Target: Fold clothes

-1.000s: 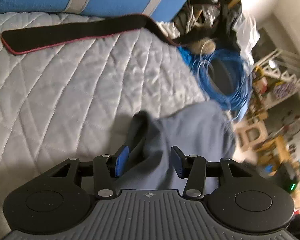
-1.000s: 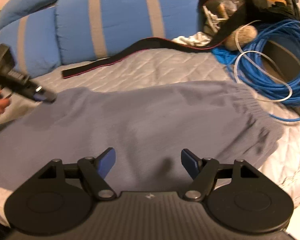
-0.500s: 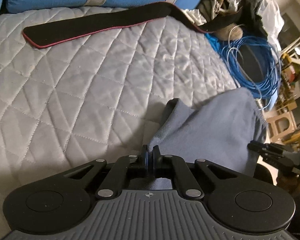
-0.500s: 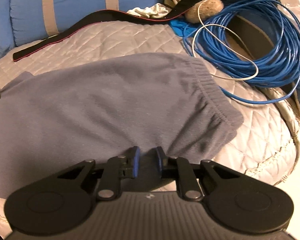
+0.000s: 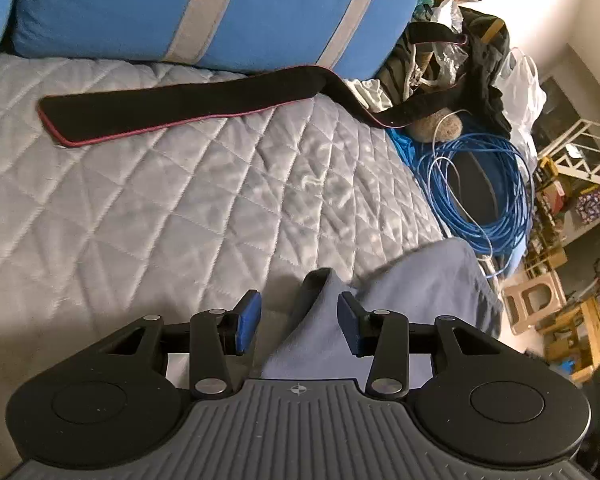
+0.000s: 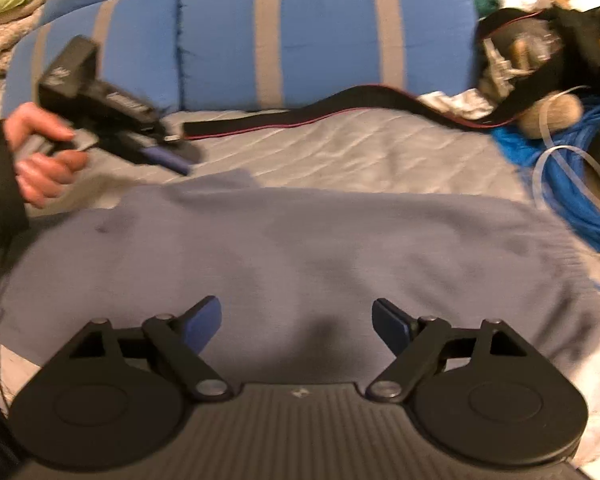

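Grey-blue fleece, a soft garment with a ribbed hem (image 6: 300, 256), lies spread across the lower middle of the right wrist view on the pale grey quilted bedcover (image 5: 148, 208), its ribbed edge toward the right of the frame near the coil of blue cable (image 5: 484, 196). No brand or writing can be read anywhere; the pale marking on the black body of the left gripper (image 6: 168, 158), seen at upper left of that view in a bare hand (image 6: 40, 152), is too blurred to make out. In the left wrist view a raised corner of the garment (image 5: 324, 320) stands between the blue pads, which are parting and do not press it, whereas half a second ago they were pinched shut on that corner. The right gripper (image 6: 296, 322) is spreading wide above the cloth with nothing gripped (half a second ago its jaws were nearly together at the garment's near edge). Open quilt fills the left and centre of the left wrist view, bounded at the top by a long black strap with red piping (image 5: 188, 100) and a blue cushion with grey stripes (image 5: 220, 8); clutter crowds the right edge.
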`<state>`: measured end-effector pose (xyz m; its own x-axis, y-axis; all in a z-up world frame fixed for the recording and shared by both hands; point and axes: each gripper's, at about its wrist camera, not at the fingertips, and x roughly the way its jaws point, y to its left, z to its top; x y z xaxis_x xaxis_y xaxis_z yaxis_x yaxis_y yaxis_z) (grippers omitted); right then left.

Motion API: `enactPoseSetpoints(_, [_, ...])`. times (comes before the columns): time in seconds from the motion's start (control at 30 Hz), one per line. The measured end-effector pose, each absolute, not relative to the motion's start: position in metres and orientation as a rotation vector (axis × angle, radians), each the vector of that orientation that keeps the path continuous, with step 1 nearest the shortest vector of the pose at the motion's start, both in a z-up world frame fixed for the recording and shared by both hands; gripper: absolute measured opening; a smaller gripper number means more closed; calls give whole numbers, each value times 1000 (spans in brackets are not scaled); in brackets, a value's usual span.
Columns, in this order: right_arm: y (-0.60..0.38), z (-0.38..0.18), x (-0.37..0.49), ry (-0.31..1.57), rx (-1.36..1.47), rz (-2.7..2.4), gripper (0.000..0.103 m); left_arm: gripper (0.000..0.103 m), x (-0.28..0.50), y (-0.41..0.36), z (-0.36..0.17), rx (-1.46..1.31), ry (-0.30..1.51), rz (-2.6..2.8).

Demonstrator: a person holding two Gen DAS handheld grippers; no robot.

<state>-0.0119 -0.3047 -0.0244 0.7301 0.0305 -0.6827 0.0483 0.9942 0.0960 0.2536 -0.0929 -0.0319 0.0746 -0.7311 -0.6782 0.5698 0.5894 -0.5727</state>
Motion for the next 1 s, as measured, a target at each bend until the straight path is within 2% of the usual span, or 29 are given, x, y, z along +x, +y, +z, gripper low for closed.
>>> enactPoseSetpoints(0.17, [-289,-40,3,730,166,52,92,38,245,-116,-39,-137,1132,-1028])
enactPoseSetpoints(0.3, [-286,-54,7,705,205,93,94,6,222,-131,-37,-2,1087,-1082])
enactPoseSetpoints(0.33, [-286,-58,6,701,218,99,94,3,213,-133,-32,39,1059,-1111])
enactPoseSetpoints(0.5, [-288,-63,5,671,269,136,96,3,161,-147,-12,291,924,-1283])
enactPoseSetpoints(0.6, [-286,-65,6,673,263,137,97,4,155,-152,-14,342,897,-1258])
enactPoseSetpoints(0.67, [-284,-65,5,673,244,138,97,8,165,-152,-20,300,933,-1242])
enactPoseSetpoints(0.73, [-281,-66,5,676,223,138,98,29,178,-152,-27,234,979,-1230])
enactPoseSetpoints(0.8, [-279,-67,6,679,207,138,98,36,196,-150,-36,124,1033,-1225])
enactPoseSetpoints(1.0, [-277,-70,9,685,177,147,100,36,244,-145,-62,-215,1169,-1194])
